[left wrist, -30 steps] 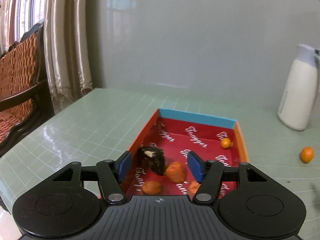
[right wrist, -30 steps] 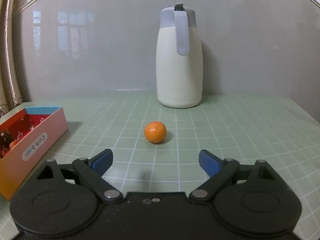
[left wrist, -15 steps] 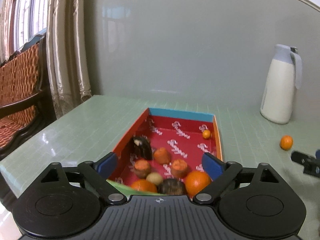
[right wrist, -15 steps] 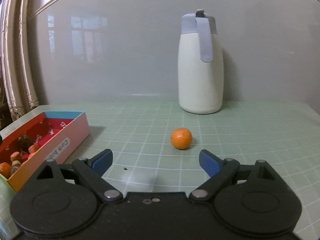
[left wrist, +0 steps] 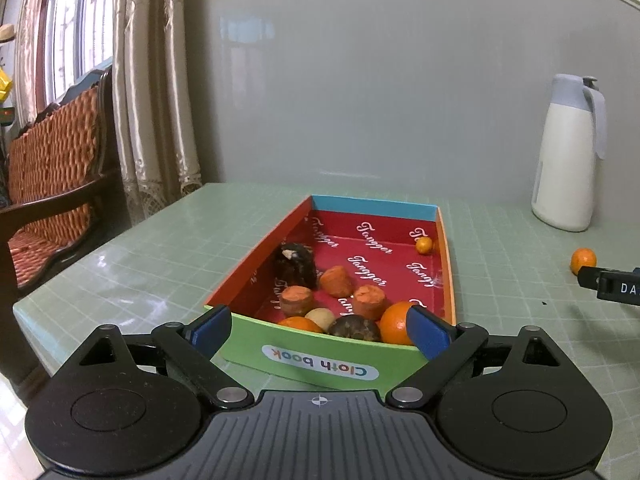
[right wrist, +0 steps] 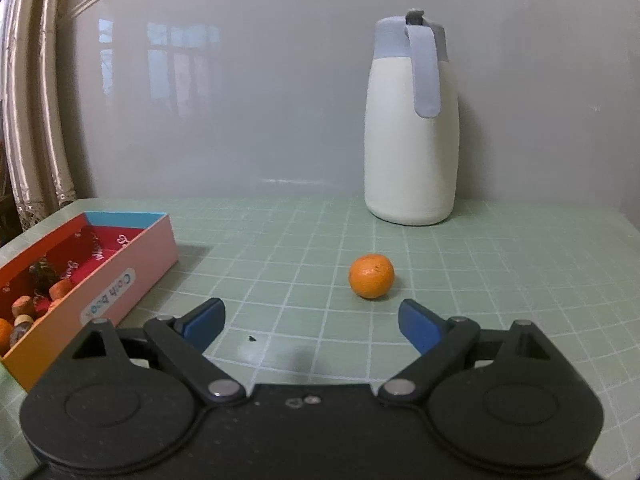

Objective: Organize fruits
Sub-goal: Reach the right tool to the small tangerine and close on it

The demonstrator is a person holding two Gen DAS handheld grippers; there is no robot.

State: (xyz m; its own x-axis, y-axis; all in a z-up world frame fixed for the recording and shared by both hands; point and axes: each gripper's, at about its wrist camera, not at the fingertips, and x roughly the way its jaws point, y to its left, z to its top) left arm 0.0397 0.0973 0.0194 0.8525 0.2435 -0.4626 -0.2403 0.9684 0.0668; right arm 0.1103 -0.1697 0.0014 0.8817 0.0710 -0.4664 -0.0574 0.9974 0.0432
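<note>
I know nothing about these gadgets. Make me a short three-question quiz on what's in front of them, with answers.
1. True or false: the loose orange lies inside the box.
2. Which gripper faces the loose orange? A) left B) right
3. Fill in: the white jug stands behind the orange, against the ____.

Key:
1. False; it sits on the table, right of the box.
2. B; the right gripper is open just short of it, while the left gripper, also open, faces the box.
3. Wall.
</note>
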